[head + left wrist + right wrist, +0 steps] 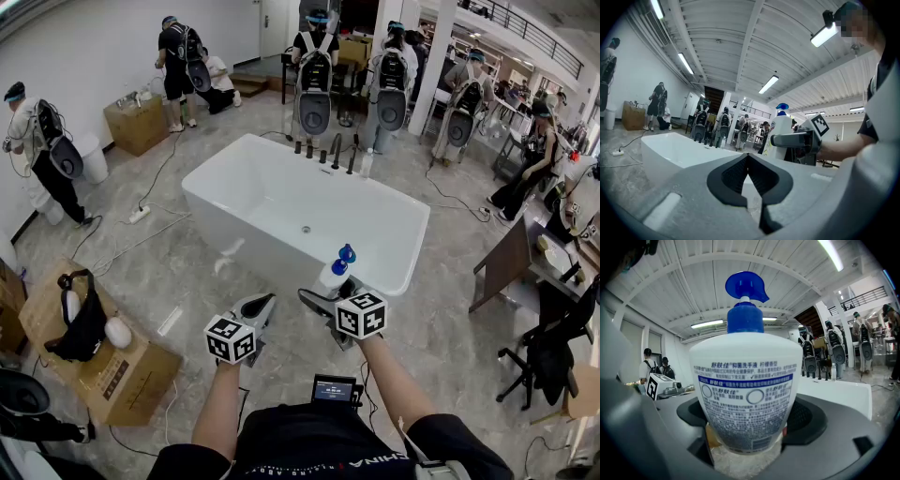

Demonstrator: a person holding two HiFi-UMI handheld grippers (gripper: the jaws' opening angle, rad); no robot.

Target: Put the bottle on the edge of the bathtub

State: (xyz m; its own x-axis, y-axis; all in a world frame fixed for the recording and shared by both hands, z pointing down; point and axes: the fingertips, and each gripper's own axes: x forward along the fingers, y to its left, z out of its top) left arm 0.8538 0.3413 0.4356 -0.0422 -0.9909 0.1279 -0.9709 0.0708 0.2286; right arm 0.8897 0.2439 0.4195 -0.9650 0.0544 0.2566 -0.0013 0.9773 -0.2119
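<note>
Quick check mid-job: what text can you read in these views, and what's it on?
"舒肤佳 抑菌洗手液 柠檬香型": front label of the bottle.
Fine print lower on that label: too small to read.
Print on the cardboard box: too small to read.
Lettering on the person's shirt: too blurred to read.

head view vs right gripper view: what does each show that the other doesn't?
Head view only: inside of the tub with its drain, boxes on the floor, the person's arms. Right gripper view only: label print, ceiling lights. Both: bottle clamped in the right gripper, tub, left gripper.
</note>
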